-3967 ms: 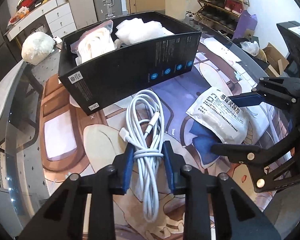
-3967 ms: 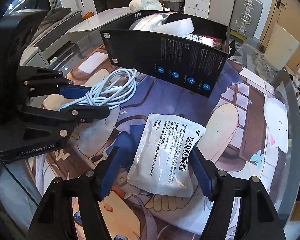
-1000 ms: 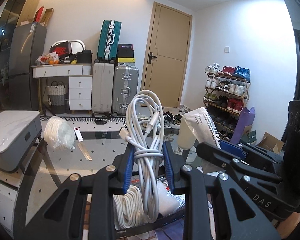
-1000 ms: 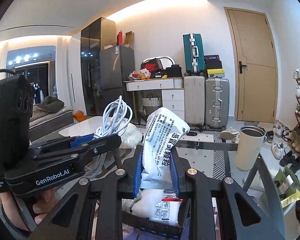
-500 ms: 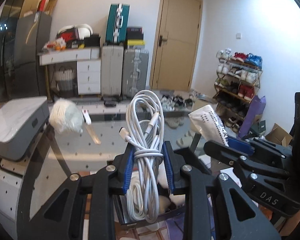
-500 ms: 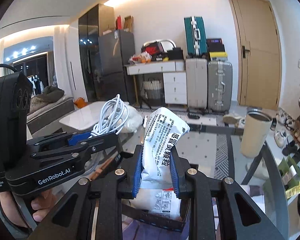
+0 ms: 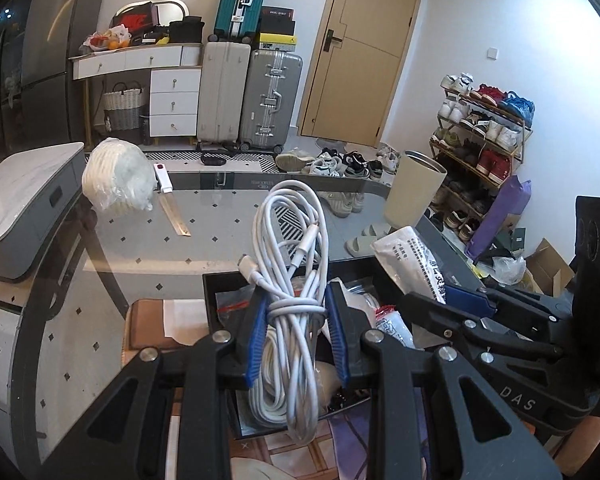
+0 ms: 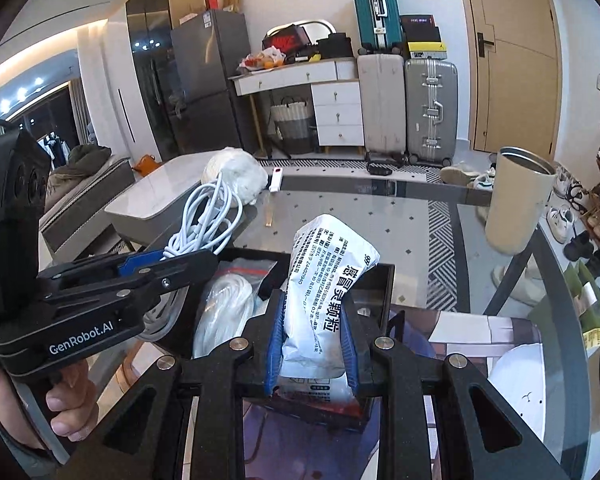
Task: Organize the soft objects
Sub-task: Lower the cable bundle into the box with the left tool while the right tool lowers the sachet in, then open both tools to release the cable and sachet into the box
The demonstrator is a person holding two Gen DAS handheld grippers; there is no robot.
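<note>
Cluttered room, glass table [image 7: 112, 240]; both loads hang above open black cardboard box [image 8: 384, 280].
Left gripper [image 7: 296, 334] clamps light, floppy white coiled cable [image 7: 296, 256] mid-bundle; right gripper [image 8: 312, 338] pinches soft, probably slippery white printed pouch [image 8: 328, 292] near its lower end.

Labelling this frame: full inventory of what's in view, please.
cable bundle: 1, white, clamped in left gripper above the box
medicine pouch: 1, white with black print, clamped in right gripper above the box
box: 1, black, on the table, bagged white items inside
tumbler: 1, cream, far right of the table
bagged bundle: 1, white, far left of the table
table: 1, glass top
suitcases: 3, teal, beige, silver, by the wall
shoe rack: 1, right wall
left gripper: 1, black, blue pads, shut
right gripper: 1, black, blue pads, shut
hand: 1, on left gripper's handle
</note>
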